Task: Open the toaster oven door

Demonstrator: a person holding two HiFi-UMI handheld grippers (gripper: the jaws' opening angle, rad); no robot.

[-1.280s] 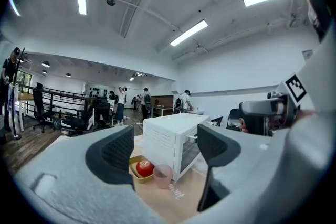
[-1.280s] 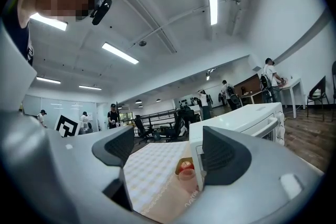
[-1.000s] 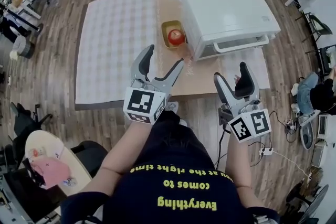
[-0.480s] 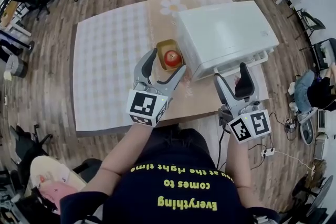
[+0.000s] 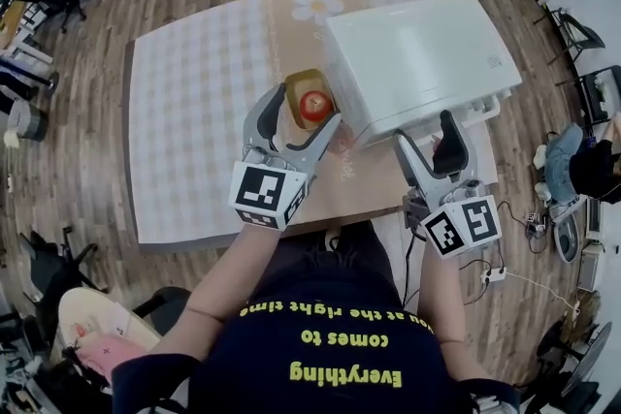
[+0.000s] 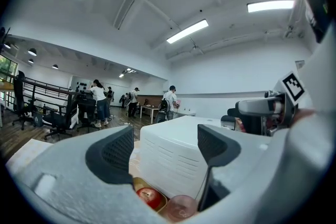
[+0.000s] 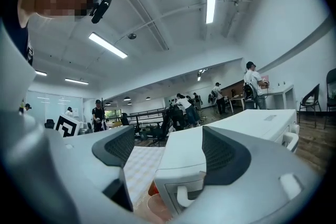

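Compared with a second ago, both grippers had pushed forward over the table (image 5: 146, 208), so the left one's tips now overlapped the bowl (image 5: 294, 82) in the head view instead of stopping short of it.

- **Left side of the frame:** a checked cloth (image 5: 194, 111) covered the tabletop.
- **Left gripper (image 5: 307, 107):** it was spread wide with nothing in it. Its own view just showed the apple (image 6: 148, 196) and a pink cup (image 6: 181, 208) low between the jaws.
- **Toaster oven (image 5: 417, 48):** it sat upper right of centre, just right of the bowl, with its door (image 5: 417, 116) still shut.
- **Right gripper (image 5: 427, 133):** it was also wide apart and empty, with its tips near the oven's front edge. I couldn't tell if they were touching it.
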